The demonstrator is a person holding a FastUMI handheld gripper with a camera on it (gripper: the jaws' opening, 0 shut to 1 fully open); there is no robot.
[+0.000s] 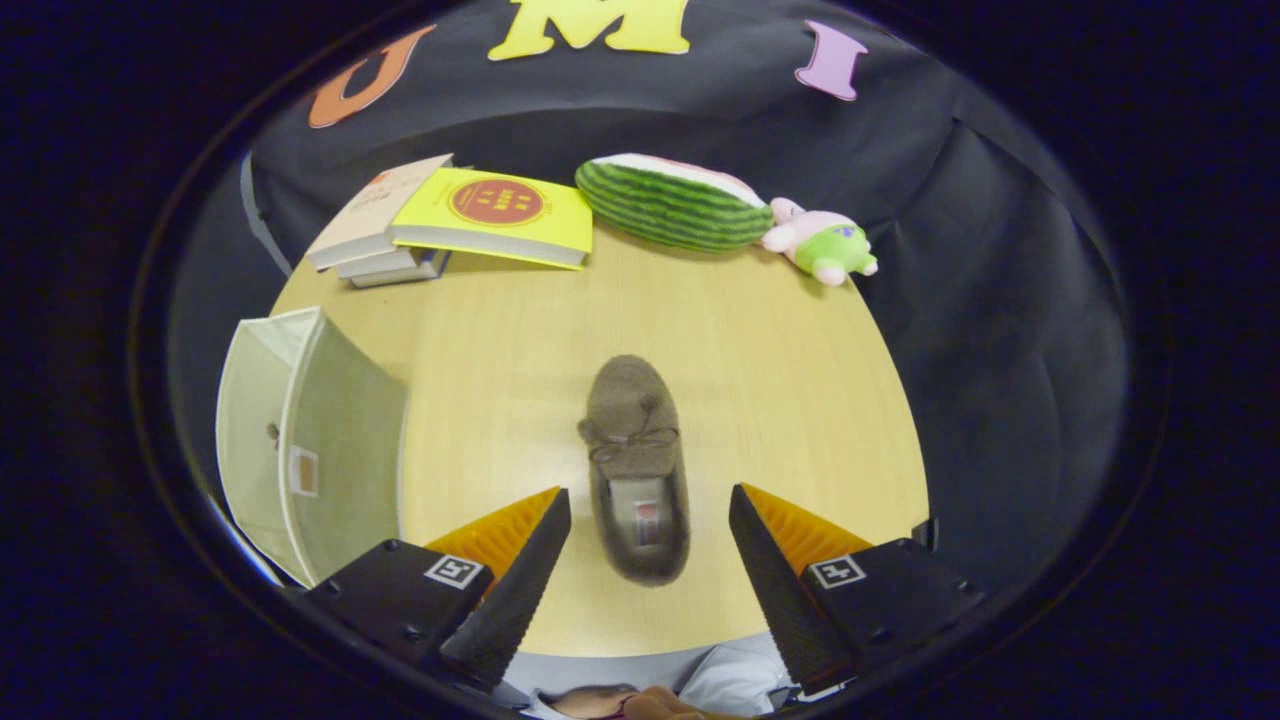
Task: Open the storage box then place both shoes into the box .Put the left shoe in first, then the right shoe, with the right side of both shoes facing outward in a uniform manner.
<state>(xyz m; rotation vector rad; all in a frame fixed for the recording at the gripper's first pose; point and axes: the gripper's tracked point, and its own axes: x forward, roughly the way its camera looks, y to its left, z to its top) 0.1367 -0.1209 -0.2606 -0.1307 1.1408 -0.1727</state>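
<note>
The tongs [650, 515] hang over the table [800, 400] with their fingers spread wide and gripping nothing, one on either side of the heel end of a brown moccasin-style shoe [635, 465]. The shoe lies sole down between and just ahead of the fingertips, its long axis running straight away from the tongs: heel nearest, toe pointing toward the far side of the table, the lace bow across its middle. That line-up looks deliberate, since fingers set astride the heel can close across the shoe's narrow width rather than its length. Whether this is the left or the right shoe cannot be told from here.

Left of the shoe, at the table's edge, stands the pale fabric storage box [300, 440], its flap or lid apparently swung out; what lies inside is hidden.

Beyond the shoe, on the far side of the table, sit a stack of books [460, 215] to the left, a striped watermelon-slice cushion [675, 200] straight ahead, and a small pink-and-green plush toy [822, 242] touching the cushion's right end.
</note>
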